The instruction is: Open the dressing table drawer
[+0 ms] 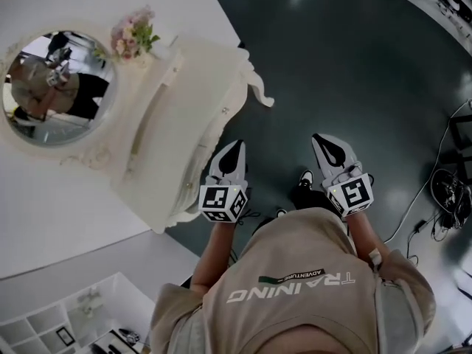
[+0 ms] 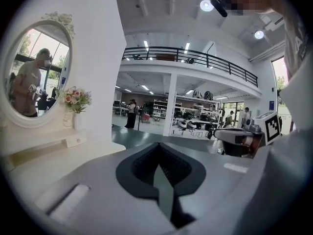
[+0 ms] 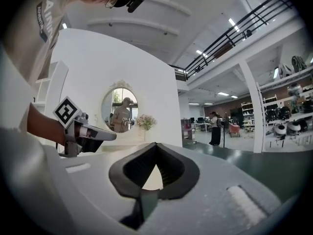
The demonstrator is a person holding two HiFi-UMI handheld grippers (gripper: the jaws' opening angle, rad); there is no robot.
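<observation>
The white dressing table (image 1: 184, 80) stands at the left against a white wall, with an oval mirror (image 1: 59, 87) and a vase of flowers (image 1: 133, 35) on it. Its carved front (image 1: 214, 127) faces the dark floor; no drawer stands out from it. My left gripper (image 1: 236, 147) hovers just off that front edge, shut and empty. My right gripper (image 1: 322, 139) is over the floor further right, also shut with nothing in it. The left gripper view shows the closed tips (image 2: 159, 146) beside the tabletop (image 2: 58, 155). The right gripper (image 3: 155, 146) looks past the left gripper (image 3: 93, 133) to the mirror (image 3: 120, 109).
Cables (image 1: 442, 190) lie on the floor at the right. A white cubby shelf (image 1: 66, 316) stands at the lower left. A curved table leg (image 1: 259, 87) juts toward the floor. People (image 2: 132, 112) stand far off in the hall.
</observation>
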